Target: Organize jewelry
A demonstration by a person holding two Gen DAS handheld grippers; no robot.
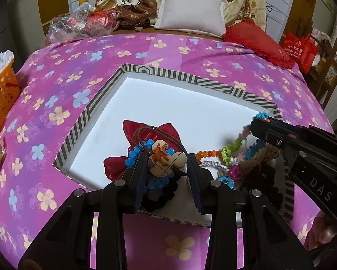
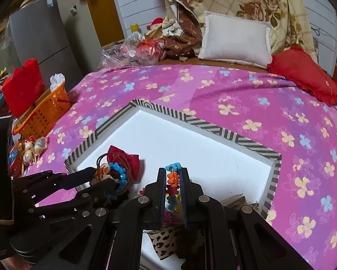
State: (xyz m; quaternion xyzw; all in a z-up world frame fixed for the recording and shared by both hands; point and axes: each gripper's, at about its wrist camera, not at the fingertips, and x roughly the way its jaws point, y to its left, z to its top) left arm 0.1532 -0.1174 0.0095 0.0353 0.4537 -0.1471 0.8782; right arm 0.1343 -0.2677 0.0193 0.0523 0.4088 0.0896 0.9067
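Note:
A white tray with a striped rim [image 1: 159, 73] lies on the bed and holds a heap of jewelry. My left gripper [image 1: 167, 164] is shut on a cream mouse-shaped pendant [image 1: 162, 159] on a brown cord, over a blue bead bracelet [image 1: 132, 155] and a red bow [image 1: 150, 129]. My right gripper [image 2: 173, 173] is shut on a multicolored bead chain [image 2: 171, 180] and holds it above the tray; the chain hangs blurred in the left wrist view [image 1: 231, 150]. The left gripper shows in the right wrist view [image 2: 103, 175] at the tray's left side.
A purple flowered bedsheet [image 1: 179, 51] covers the bed. An orange basket [image 2: 42, 112] and wrapped candies [image 2: 31, 150] sit at the left edge. A white pillow [image 1: 191, 13], a red cushion [image 1: 256, 40] and plastic bags [image 1: 78, 24] lie at the back. A leopard-print item [image 2: 164, 243] lies in the tray.

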